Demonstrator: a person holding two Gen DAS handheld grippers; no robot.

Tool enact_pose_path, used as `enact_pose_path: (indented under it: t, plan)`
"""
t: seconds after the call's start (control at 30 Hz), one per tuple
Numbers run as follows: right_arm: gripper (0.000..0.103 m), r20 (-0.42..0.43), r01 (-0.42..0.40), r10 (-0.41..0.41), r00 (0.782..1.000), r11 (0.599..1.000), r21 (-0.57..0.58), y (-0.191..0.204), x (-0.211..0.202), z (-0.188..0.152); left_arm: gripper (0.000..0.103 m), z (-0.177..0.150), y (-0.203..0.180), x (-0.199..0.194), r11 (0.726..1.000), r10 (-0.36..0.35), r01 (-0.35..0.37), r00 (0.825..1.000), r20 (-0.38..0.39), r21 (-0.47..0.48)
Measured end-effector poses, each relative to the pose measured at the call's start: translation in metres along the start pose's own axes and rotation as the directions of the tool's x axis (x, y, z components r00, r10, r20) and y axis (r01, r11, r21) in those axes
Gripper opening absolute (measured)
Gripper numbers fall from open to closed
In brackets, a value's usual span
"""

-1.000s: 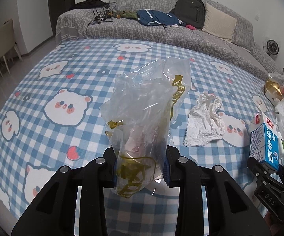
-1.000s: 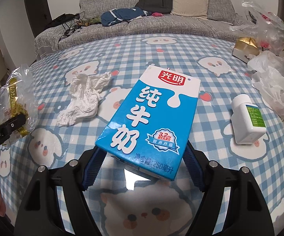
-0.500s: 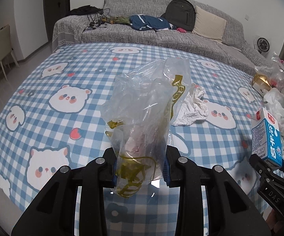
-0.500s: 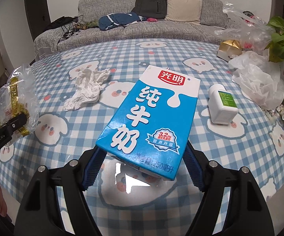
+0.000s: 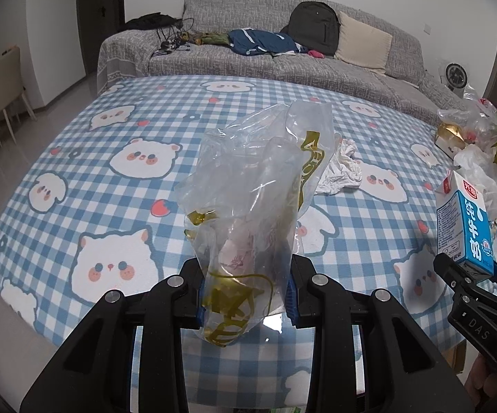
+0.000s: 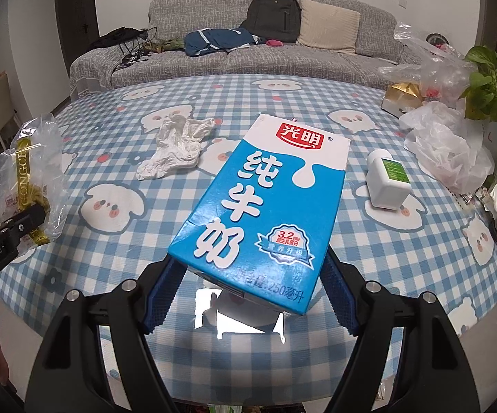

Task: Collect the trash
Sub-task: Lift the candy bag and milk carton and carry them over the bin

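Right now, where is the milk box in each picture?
Left wrist view: the milk box is at the far right edge, held up by the right gripper.
Right wrist view: the milk box fills the middle, between the fingers.
Shared landmark: the crumpled tissue on the table.

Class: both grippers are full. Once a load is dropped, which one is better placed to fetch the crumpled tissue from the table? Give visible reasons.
Probably left. In the left gripper view the crumpled tissue lies just right of centre; the right gripper sees it off to its left.
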State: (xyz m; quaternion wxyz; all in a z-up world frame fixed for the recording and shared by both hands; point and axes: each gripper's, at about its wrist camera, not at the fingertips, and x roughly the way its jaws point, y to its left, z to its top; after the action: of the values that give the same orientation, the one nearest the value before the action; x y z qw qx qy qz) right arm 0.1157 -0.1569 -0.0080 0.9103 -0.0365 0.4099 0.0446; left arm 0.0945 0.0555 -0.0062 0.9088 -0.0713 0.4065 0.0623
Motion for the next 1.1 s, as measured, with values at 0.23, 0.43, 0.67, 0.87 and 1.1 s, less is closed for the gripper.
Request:
enact_pose_path:
  t: [0.23, 0.43, 0.67, 0.87, 1.1]
  plan:
    - [0.072, 0.021, -0.013, 0.014, 1.0, 0.999, -0.031, 0.004, -0.02, -0.007, 0.032, -0.016, -0.005, -0.012, 1.0, 0.008, -0.008, 1.0, -0.016, 0.026]
    - [0.072, 0.044, -0.024, 0.025, 0.999, 0.999, -0.038, -0.001, -0.041, -0.015, 0.032, -0.03, -0.004, -0.03, 0.999, 0.006, -0.006, 1.0, -0.012, 0.033]
    - [0.072, 0.058, -0.046, 0.048, 0.997, 0.998, -0.033, -0.005, -0.061, -0.03, 0.032, -0.048, -0.002, -0.049, 1.0, -0.006, 0.006, 1.0, -0.006, 0.029]
    - [0.072, 0.068, -0.044, 0.045, 0.997, 0.999, -0.013, -0.008, -0.072, -0.042, 0.032, -0.068, 0.0, -0.063, 1.0, -0.01, 0.01, 1.0, 0.008, 0.027]
    - [0.072, 0.069, -0.044, 0.044, 0.997, 0.999, -0.001, -0.014, -0.081, -0.056, 0.032, -0.09, 0.005, -0.075, 1.0, -0.015, 0.015, 1.0, 0.005, 0.026]
